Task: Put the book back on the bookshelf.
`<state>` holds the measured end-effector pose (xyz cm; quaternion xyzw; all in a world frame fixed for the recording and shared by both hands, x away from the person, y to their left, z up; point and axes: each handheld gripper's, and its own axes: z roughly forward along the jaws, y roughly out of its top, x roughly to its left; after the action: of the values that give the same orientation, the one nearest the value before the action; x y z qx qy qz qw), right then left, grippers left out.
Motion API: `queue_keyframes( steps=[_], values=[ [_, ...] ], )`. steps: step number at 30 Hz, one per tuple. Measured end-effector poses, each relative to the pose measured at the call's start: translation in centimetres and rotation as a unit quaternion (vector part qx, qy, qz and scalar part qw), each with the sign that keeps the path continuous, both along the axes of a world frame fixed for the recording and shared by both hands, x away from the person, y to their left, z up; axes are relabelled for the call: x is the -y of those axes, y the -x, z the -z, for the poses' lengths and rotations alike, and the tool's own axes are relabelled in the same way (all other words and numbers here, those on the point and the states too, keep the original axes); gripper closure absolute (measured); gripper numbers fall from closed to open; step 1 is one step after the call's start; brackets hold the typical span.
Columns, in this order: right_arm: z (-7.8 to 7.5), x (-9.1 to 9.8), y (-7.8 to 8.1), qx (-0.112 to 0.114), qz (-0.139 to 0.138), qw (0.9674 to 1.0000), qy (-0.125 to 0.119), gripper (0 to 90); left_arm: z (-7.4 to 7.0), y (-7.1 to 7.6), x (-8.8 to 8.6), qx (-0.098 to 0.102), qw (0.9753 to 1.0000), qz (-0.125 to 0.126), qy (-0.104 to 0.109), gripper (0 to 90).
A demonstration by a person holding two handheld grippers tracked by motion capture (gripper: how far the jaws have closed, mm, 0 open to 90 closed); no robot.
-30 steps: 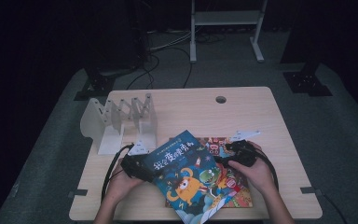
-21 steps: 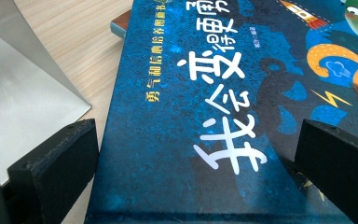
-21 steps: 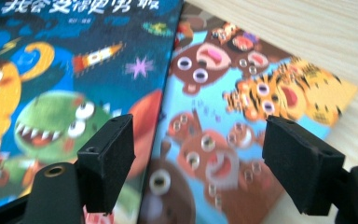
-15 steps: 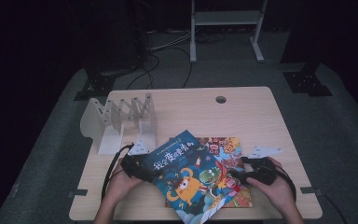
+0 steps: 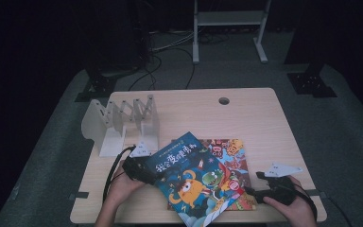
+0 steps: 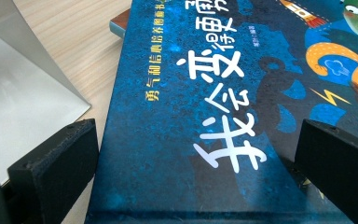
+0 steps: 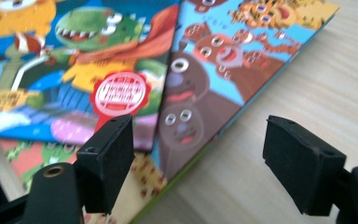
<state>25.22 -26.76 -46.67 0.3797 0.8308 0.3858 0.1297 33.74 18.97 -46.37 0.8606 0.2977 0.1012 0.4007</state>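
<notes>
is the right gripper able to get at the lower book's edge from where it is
Probably yes. The right gripper has its jaws open, with the corner of the lower book lying between them on the table. The blue book on top covers only the side away from it, so the near edge is free.

The setting was a lab or recording studio rather than a home. A single light-wood table [image 5: 264,118] with a round cable port [image 5: 224,100] stood on grey carpet [image 5: 340,132], lit from above while the surroundings stayed dark. Black stand bases [image 5: 312,82] sat at the carpet's far corners, and loose cables [image 5: 160,52] ran across the floor toward a white metal frame [image 5: 229,19] at the back. On the table sat a white folding rack [image 5: 123,120] and picture books [image 5: 203,175], laid out as test props. A person worked with handheld instrumented grippers trailing cables.
</notes>
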Motion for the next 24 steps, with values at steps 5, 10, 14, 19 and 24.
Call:
queue_keyframes(
  steps=[5, 10, 14, 19, 24],
  values=[
    [0.4, -0.3, 0.4, 0.004, 0.001, 0.9999, 0.012, 24.3, 0.0, 0.0, 0.0, 0.000, 1.0000, 0.001, -0.001, 0.0],
    [0.3, -0.4, 0.2, 0.010, 0.005, 0.9998, 0.017, 23.8, -0.1, 0.0, -0.1, -0.005, 1.0000, 0.004, -0.002, 0.0],
    [0.4, -0.3, -0.5, 0.008, 0.012, 0.9998, 0.013, 24.0, -0.1, 0.1, -0.1, -0.007, 0.9999, 0.011, -0.005, 0.0],
    [0.3, -0.2, -1.5, 0.006, 0.014, 0.9998, 0.011, 24.3, -0.2, 0.2, 0.0, -0.010, 0.9998, 0.018, -0.007, 0.0],
    [0.2, 0.0, -2.6, 0.003, 0.013, 0.9999, 0.004, 24.0, -0.2, 0.3, 0.0, -0.013, 0.9997, 0.021, -0.006, 0.0]
  ],
)
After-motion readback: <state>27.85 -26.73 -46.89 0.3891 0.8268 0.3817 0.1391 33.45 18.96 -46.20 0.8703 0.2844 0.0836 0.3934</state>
